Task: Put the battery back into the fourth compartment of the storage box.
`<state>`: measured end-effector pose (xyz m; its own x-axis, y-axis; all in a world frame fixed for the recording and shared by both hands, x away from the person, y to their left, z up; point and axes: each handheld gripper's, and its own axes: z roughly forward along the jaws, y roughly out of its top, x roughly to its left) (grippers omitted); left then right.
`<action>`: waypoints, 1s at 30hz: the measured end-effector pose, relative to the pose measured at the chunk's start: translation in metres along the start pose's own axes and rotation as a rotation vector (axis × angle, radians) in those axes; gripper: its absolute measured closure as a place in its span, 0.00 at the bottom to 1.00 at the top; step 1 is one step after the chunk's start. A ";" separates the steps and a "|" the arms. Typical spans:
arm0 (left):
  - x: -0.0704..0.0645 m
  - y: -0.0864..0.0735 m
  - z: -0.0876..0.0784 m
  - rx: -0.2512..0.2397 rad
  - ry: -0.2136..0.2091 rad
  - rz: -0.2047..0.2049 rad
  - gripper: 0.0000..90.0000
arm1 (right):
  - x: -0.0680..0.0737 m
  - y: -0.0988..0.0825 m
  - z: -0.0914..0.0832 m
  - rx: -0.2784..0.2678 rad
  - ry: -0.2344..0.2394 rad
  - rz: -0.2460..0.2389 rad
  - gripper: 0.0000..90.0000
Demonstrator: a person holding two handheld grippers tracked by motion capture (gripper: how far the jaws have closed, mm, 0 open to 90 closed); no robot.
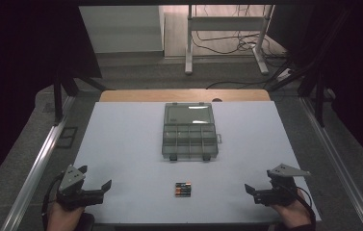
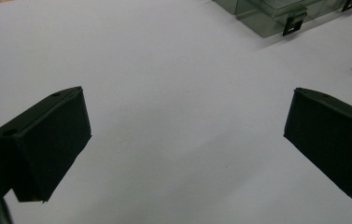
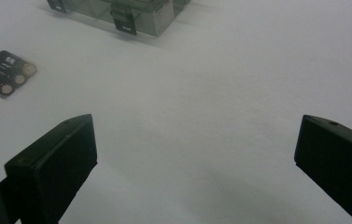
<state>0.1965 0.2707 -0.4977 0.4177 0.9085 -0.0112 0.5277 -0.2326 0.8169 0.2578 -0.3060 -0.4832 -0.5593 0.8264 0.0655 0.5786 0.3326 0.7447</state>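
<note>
Both grippers are matte black with blocky, wedge-shaped jaws. The left gripper [image 1: 94, 179] and right gripper [image 1: 254, 189] each carry a grey three-cornered plate on top (small screw holes dot the jaws) and trail a dark cable.

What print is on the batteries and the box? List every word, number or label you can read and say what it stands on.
No text can be read in full.
Three black cylindrical batteries with gold ends: pale marks on the top one's casing, too small and blurred to read.
Clear plastic compartment box: no label visible; its black latches are plain.
White tabletop: no print.
</note>
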 end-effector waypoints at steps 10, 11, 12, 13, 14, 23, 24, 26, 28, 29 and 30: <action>0.000 -0.001 -0.001 -0.003 -0.024 0.004 0.02 | 0.003 0.002 0.004 0.033 0.030 -0.043 0.00; 0.000 -0.001 -0.001 -0.004 -0.025 0.003 0.02 | 0.003 0.002 0.005 0.036 0.036 -0.045 0.00; 0.000 -0.001 -0.001 -0.004 -0.025 0.003 0.02 | 0.003 0.002 0.005 0.041 0.040 -0.047 0.00; 0.000 -0.001 0.000 -0.001 -0.025 0.006 0.02 | 0.003 0.002 0.006 0.046 0.045 -0.048 0.00; 0.000 -0.001 0.000 0.001 -0.025 0.008 0.02 | 0.004 0.003 0.006 0.051 0.046 -0.052 0.00; 0.001 -0.001 0.000 -0.001 -0.039 0.001 0.02 | 0.006 0.004 0.007 0.067 0.042 -0.074 0.00; 0.001 -0.001 0.000 -0.002 -0.041 0.000 0.02 | 0.007 0.004 0.007 0.065 0.041 -0.074 0.00; 0.002 -0.001 0.000 -0.004 -0.043 -0.001 0.02 | 0.007 0.004 0.008 0.060 0.040 -0.086 0.00; 0.002 -0.001 0.000 -0.005 -0.046 0.001 0.02 | 0.008 0.004 0.008 0.053 0.038 -0.093 0.00; 0.002 -0.001 0.000 -0.006 -0.047 0.001 0.02 | 0.009 0.004 0.008 0.047 0.042 -0.093 0.00; 0.002 -0.001 0.000 -0.005 -0.047 0.002 0.02 | 0.009 0.005 0.009 0.043 0.051 -0.093 0.00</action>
<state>0.1966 0.2729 -0.4982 0.4532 0.8907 -0.0363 0.5228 -0.2326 0.8201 0.2606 -0.2928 -0.4846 -0.6403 0.7674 0.0320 0.5473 0.4266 0.7200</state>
